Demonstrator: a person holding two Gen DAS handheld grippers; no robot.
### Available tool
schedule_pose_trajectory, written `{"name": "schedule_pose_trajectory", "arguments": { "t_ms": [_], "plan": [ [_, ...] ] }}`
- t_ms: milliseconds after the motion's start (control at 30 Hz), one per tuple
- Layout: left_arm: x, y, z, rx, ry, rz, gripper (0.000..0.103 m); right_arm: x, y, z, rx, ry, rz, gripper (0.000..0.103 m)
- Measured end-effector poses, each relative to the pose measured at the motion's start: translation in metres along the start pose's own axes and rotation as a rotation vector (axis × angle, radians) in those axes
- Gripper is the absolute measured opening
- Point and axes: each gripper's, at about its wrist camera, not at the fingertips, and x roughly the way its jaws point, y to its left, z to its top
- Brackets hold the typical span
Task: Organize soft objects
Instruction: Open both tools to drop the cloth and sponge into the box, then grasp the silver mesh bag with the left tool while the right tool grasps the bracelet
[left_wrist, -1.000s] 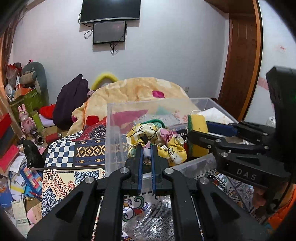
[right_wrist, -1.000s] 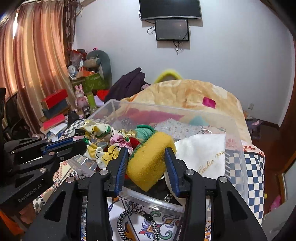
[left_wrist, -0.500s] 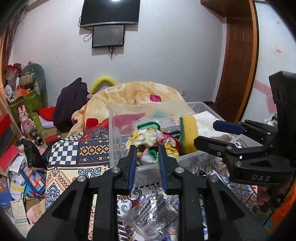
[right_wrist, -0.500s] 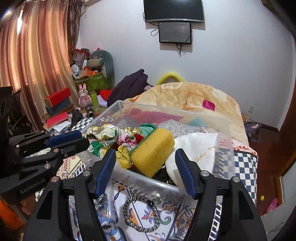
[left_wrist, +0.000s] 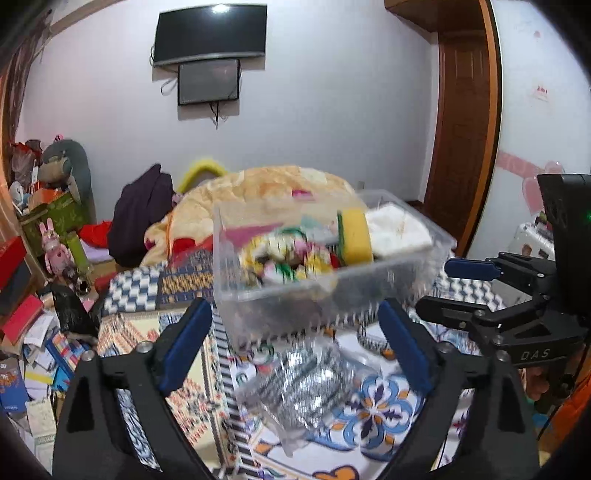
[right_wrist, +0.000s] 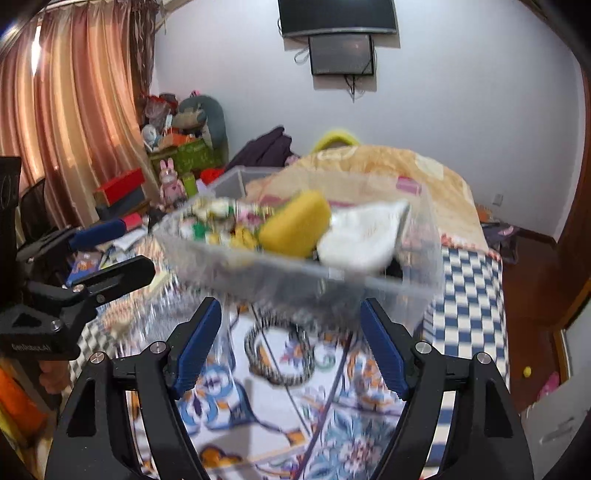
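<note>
Two open grippers: right (left_wrist: 465, 288) marked "DAS"

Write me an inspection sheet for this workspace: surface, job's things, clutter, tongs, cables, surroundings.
Surface: patterned bedspread, floral and checked.
Job's things: clear plastic bin holding a yellow sponge, a white cloth and a heap of colourful scrunchies.
Clutter: crinkly clear bag and a beaded bracelet on the bedspread in front of the bin.
Tongs: left tongs and right tongs both open, both empty, short of the bin.
Cables: wires hanging below the wall screen.
Surroundings: rumpled blanket behind the bin, curtain, stacked boxes and toys, wooden door.
</note>
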Motion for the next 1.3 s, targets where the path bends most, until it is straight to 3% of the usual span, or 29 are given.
{"name": "schedule_pose_trajectory", "arguments": {
  "t_ms": [233,500,567,633,767,833,900,1000,1100,1300],
  "plan": [
    [0.029,0.009,-0.026,-0.045,0.137,-0.002,0.094,0.022,-0.005,-0.017,0.046,0.091,0.025,0.075],
    [0.045,0.014,-0.036,-0.104,0.208,-0.041,0.094,0.041,0.007,-0.020,0.038,0.150,0.024,0.074],
    [0.050,0.012,-0.039,-0.104,0.222,-0.045,0.094,0.041,0.010,-0.020,0.029,0.147,0.014,0.067],
    [0.052,0.010,-0.041,-0.102,0.234,-0.054,0.088,0.040,0.009,-0.021,0.028,0.139,0.012,0.055],
    [0.055,0.010,-0.042,-0.103,0.242,-0.072,0.080,0.038,0.009,-0.026,0.011,0.120,-0.023,0.042],
    [0.053,0.008,-0.043,-0.098,0.237,-0.080,0.072,0.037,0.008,-0.027,0.004,0.116,-0.028,0.027],
    [0.050,0.005,-0.044,-0.092,0.233,-0.092,0.063,0.035,0.008,-0.028,0.005,0.115,-0.008,0.018],
    [0.043,0.001,-0.048,-0.088,0.224,-0.107,0.048,0.032,0.007,-0.031,0.005,0.110,-0.001,0.014],
    [0.034,-0.001,-0.048,-0.090,0.213,-0.114,0.039,0.028,0.008,-0.033,0.007,0.099,0.015,0.013],
    [0.016,-0.004,-0.043,-0.086,0.173,-0.135,0.034,0.011,0.014,-0.033,-0.014,0.061,0.022,0.012]
  ]
}}
